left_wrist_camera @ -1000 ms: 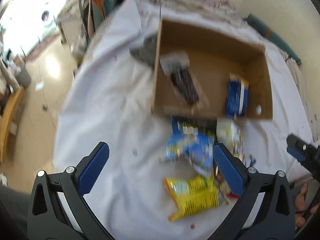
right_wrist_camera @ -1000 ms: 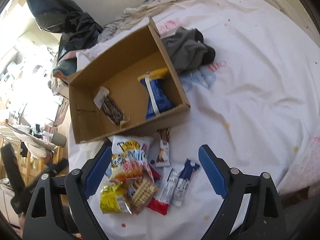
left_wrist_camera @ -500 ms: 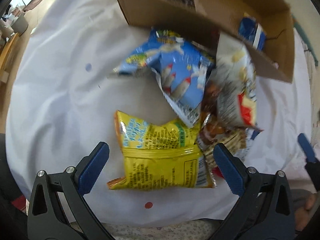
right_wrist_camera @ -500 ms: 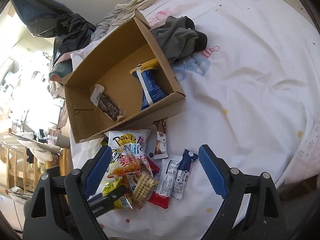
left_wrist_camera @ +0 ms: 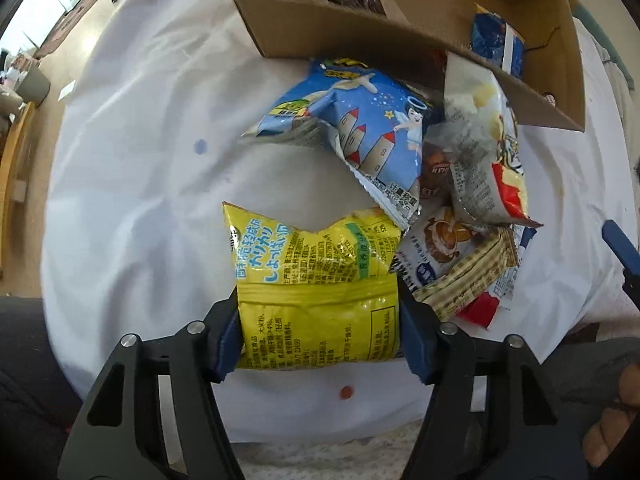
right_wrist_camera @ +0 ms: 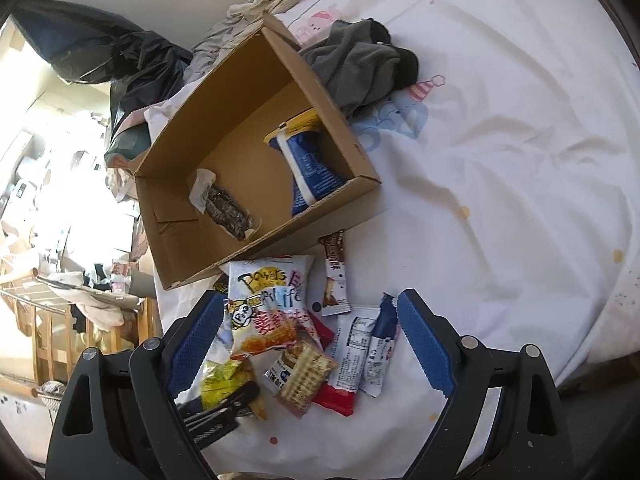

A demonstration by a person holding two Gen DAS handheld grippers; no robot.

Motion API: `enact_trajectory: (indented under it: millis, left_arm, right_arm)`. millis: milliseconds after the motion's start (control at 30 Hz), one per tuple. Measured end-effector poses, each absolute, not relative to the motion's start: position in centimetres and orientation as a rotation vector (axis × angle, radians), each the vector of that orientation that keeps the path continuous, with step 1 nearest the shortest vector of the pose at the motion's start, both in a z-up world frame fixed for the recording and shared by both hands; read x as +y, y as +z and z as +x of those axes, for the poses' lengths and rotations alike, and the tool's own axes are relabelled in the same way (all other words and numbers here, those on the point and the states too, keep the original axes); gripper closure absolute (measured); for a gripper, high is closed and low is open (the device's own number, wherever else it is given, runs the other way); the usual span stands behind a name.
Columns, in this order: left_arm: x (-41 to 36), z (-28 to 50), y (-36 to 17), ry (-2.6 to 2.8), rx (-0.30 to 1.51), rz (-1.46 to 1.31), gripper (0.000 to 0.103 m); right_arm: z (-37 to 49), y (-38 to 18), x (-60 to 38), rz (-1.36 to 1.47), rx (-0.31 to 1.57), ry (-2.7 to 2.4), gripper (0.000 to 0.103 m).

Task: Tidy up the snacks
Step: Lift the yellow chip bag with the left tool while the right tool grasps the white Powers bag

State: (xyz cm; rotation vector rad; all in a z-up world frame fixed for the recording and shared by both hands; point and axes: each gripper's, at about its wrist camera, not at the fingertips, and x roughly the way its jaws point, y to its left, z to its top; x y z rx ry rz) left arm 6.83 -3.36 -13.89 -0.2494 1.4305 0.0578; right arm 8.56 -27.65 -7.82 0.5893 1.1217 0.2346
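A pile of snack packets lies on a white bedsheet (left_wrist_camera: 132,184) in front of an open cardboard box (left_wrist_camera: 344,32). My left gripper (left_wrist_camera: 318,332) is shut on the lower end of a yellow snack bag (left_wrist_camera: 316,280), which still rests on the sheet. Above it lie a blue bag (left_wrist_camera: 360,128) and a white-and-red bag (left_wrist_camera: 480,152). My right gripper (right_wrist_camera: 310,344) is open and empty, above the pile's white Powers bag (right_wrist_camera: 268,300). The box (right_wrist_camera: 240,160) holds a blue packet (right_wrist_camera: 312,168) and a dark bar (right_wrist_camera: 228,212).
Grey clothing (right_wrist_camera: 360,64) lies on the bed beyond the box. A black bag (right_wrist_camera: 120,60) sits behind the box's far corner. The bed's edge and wooden furniture (right_wrist_camera: 60,320) are on the left. Loose bars (right_wrist_camera: 376,352) lie at the pile's right.
My left gripper dropped down to the pile and closed its fingers on the yellow bag. My right gripper stayed open and shifted only slightly toward the pile.
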Motion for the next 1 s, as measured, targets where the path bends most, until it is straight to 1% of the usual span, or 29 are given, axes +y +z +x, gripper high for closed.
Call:
enact_trajectory:
  millis: [233, 333, 433, 500, 700, 1000]
  left_arm:
    - [-1.7, 6.9, -9.8, 0.007, 1.377, -0.141, 0.042]
    - [-0.9, 6.8, -9.1, 0.006, 1.367, -0.145, 0.042]
    - [0.9, 6.1, -8.4, 0.012, 1.305, -0.120, 0.042]
    - [1.4, 6.2, -8.4, 0.032, 1.274, -0.111, 0.042]
    - [4.0, 7.1, -9.5, 0.093, 1.259, -0.216, 0.042]
    - [4.3, 8.0, -10.1, 0.101, 1.262, -0.250, 0.042]
  right_arm:
    - [9.0, -8.5, -26.3, 0.593, 1.162, 0.295, 0.012]
    - [9.4, -9.0, -25.1, 0.573, 1.187, 0.320, 0.012]
    - [10.1, -9.8, -23.9, 0.566, 1.214, 0.346, 0.012]
    - [10.8, -10.5, -23.0, 0.553, 1.238, 0.354, 0.012]
    - [12.7, -12.4, -20.4, 0.507, 1.303, 0.384, 0.012]
    - [13.8, -14.3, -18.7, 0.435, 1.352, 0.349, 0.013]
